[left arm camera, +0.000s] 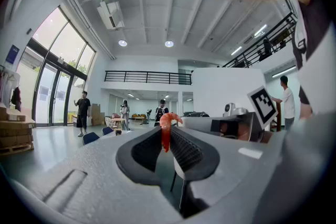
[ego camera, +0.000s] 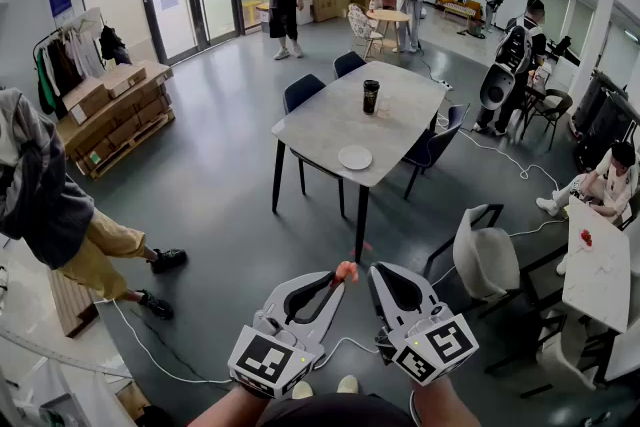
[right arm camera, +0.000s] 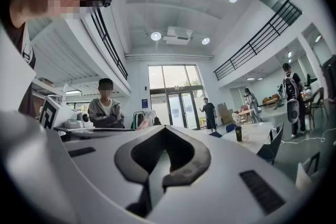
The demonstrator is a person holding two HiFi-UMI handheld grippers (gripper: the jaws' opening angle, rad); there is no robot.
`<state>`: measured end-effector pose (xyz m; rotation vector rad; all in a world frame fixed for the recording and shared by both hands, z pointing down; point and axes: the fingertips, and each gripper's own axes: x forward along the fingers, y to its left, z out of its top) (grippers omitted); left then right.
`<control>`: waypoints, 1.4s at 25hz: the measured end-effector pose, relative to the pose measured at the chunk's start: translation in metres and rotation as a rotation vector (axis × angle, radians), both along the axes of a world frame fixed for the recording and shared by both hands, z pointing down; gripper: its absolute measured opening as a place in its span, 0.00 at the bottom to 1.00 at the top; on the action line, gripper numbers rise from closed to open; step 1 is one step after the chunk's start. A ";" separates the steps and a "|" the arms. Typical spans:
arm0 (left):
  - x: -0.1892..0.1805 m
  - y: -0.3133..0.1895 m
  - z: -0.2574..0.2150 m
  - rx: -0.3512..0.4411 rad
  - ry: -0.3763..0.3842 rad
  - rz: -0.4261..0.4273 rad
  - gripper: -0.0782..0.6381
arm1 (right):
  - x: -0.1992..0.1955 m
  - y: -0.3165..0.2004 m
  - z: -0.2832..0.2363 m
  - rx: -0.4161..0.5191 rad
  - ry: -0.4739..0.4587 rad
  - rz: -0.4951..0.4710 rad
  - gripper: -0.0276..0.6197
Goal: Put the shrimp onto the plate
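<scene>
Big lobby, grey floor [ego camera: 220, 175]. Counter [ego camera: 325, 125] well ahead of the jaws carries plate [ego camera: 354, 157] and dark cup [ego camera: 371, 96], chairs [ego camera: 300, 93] around it. Left gripper [ego camera: 336, 279] jaws pinch shrimp [ego camera: 346, 270] at the tips. Right gripper [ego camera: 377, 272] jaws clenched, empty.

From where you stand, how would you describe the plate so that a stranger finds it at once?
Look at the long grey table in the middle of the floor, with dark chairs beside it. The plate lies near its closer end. It is white, round and flat, unlike the tall dark cup standing farther along.
</scene>
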<state>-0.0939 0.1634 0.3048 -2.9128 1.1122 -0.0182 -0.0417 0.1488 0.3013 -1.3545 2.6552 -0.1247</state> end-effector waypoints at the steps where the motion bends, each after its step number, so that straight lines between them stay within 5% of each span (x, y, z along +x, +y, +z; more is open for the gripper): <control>1: 0.002 -0.001 0.001 0.001 0.000 -0.003 0.19 | 0.002 0.000 0.001 0.001 0.001 -0.002 0.05; 19: 0.013 -0.026 0.003 0.005 0.004 -0.047 0.19 | 0.035 -0.012 -0.003 0.031 -0.031 -0.012 0.05; 35: 0.065 -0.033 0.020 -0.035 -0.032 -0.063 0.19 | 0.073 -0.021 0.011 0.003 -0.068 -0.053 0.05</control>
